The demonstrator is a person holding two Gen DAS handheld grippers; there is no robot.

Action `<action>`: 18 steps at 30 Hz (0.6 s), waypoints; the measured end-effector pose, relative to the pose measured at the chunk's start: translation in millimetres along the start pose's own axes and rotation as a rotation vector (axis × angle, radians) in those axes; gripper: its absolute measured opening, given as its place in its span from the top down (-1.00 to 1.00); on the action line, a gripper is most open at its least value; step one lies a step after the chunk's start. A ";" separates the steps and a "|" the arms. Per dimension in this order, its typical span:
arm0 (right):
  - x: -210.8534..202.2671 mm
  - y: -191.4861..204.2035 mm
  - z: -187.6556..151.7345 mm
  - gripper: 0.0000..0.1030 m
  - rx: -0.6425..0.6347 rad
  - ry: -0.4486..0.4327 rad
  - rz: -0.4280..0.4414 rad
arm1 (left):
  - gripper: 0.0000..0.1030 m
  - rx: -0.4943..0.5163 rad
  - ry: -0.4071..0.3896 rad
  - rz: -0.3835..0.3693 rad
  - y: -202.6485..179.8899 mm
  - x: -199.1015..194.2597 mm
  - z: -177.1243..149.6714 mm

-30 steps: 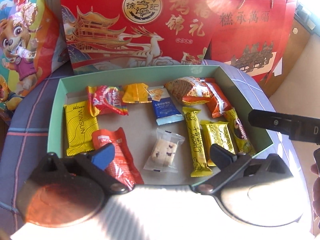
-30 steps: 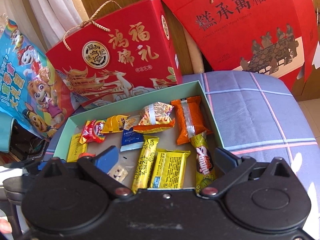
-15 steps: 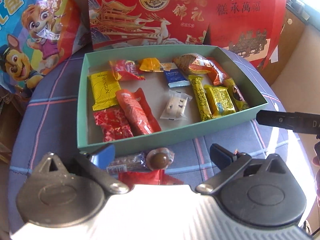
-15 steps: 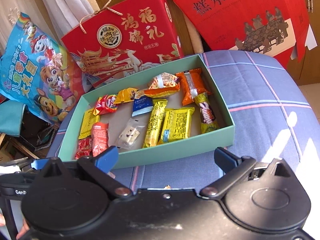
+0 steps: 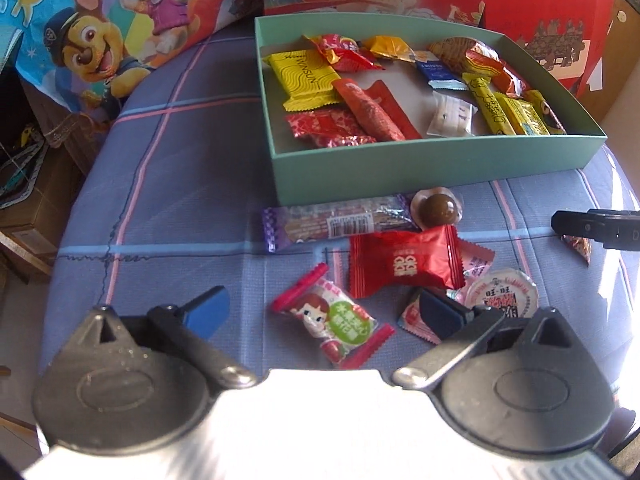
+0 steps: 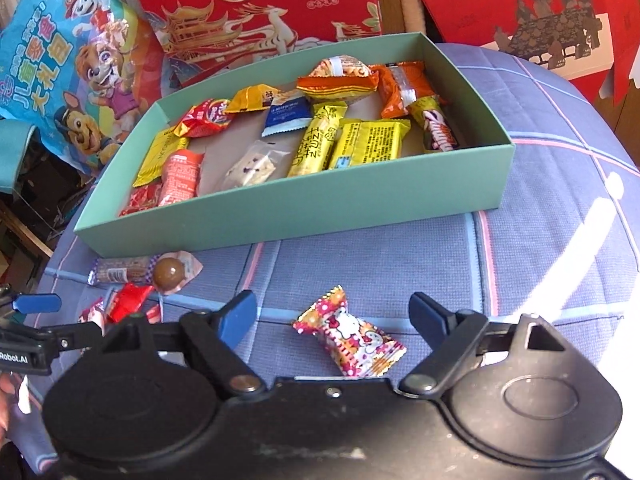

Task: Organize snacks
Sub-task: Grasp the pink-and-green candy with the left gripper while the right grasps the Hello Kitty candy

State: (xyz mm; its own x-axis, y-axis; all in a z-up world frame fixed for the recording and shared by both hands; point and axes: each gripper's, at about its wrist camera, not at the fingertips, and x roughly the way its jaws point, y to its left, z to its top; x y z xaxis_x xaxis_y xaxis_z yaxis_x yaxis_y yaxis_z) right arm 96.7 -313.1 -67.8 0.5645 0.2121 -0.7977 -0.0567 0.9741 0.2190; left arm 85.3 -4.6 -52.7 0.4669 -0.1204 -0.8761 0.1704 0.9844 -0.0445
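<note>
A green box holding several wrapped snacks sits on the blue checked cloth. Loose snacks lie in front of it: a purple bar, a brown chocolate ball, a red packet, a round jelly cup. My left gripper is open, with a green-and-pink candy lying between its fingers, untouched. My right gripper stands over a pink cartoon-print candy; its jaws are closing but the pads are clear of the wrapper.
Two red gift boxes and a blue cartoon-dog bag stand behind the green box. The cloth's rounded edge drops off at the left. The right gripper's finger reaches in at the left view's right edge.
Both grippers pulled back from over the box and dropped toward the cloth in front of it. Loose snacks came into view. The right gripper's jaws have narrowed.
</note>
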 end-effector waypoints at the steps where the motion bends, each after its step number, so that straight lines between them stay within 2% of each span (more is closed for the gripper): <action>1: 1.5 1.4 -1.4 -0.50 -0.008 0.008 0.002 | -1.00 -0.006 0.007 0.001 3.3 1.8 -1.2; 2: 2.7 6.4 -4.0 -0.47 -0.037 0.002 -0.015 | -1.00 -0.013 0.014 0.004 6.1 3.7 -1.9; 4: 2.2 15.6 -8.2 -0.02 -0.099 -0.001 -0.055 | -1.00 -0.030 0.025 0.005 10.5 7.9 -3.2; 6: -0.6 21.7 -11.6 0.33 -0.123 -0.003 -0.080 | -0.99 -0.046 0.031 0.003 13.2 11.9 -5.6; 8: -3.8 25.6 -15.1 0.58 -0.116 0.001 -0.073 | -0.91 -0.061 0.040 -0.001 12.8 16.0 -6.7; 9: -5.4 27.7 -16.9 0.58 -0.108 0.001 -0.071 | -0.86 -0.058 0.028 0.018 10.5 16.0 -7.8; 10: -5.3 28.6 -18.8 0.58 -0.096 0.004 -0.061 | -0.58 -0.040 0.005 0.038 5.7 14.1 -9.1; 11: -5.9 30.8 -21.0 0.58 -0.094 0.001 -0.060 | -0.19 -0.018 -0.010 0.056 0.9 12.4 -10.1; 12: -6.3 33.4 -23.1 0.58 -0.097 -0.002 -0.062 | -0.03 0.009 -0.024 0.067 -5.0 10.4 -11.1; 13: -6.3 35.2 -24.7 0.58 -0.096 -0.004 -0.062 | 0.30 0.024 -0.031 0.056 -8.1 9.0 -12.0; 14: -6.6 36.2 -25.1 0.58 -0.092 -0.006 -0.062 | 0.45 0.043 -0.035 0.045 -12.5 7.2 -12.4; 18: -10.4 34.6 -23.5 0.60 -0.055 0.004 -0.044 | 0.50 0.024 -0.043 0.049 -13.8 3.9 -14.1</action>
State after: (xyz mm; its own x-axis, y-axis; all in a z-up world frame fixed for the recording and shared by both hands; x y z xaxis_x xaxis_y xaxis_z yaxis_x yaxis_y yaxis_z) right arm 69.5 -279.7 -65.2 0.5645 0.1691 -0.8079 -0.0773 0.9853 0.1522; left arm 72.5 -16.8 -62.4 0.5120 -0.0782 -0.8554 0.1669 0.9859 0.0098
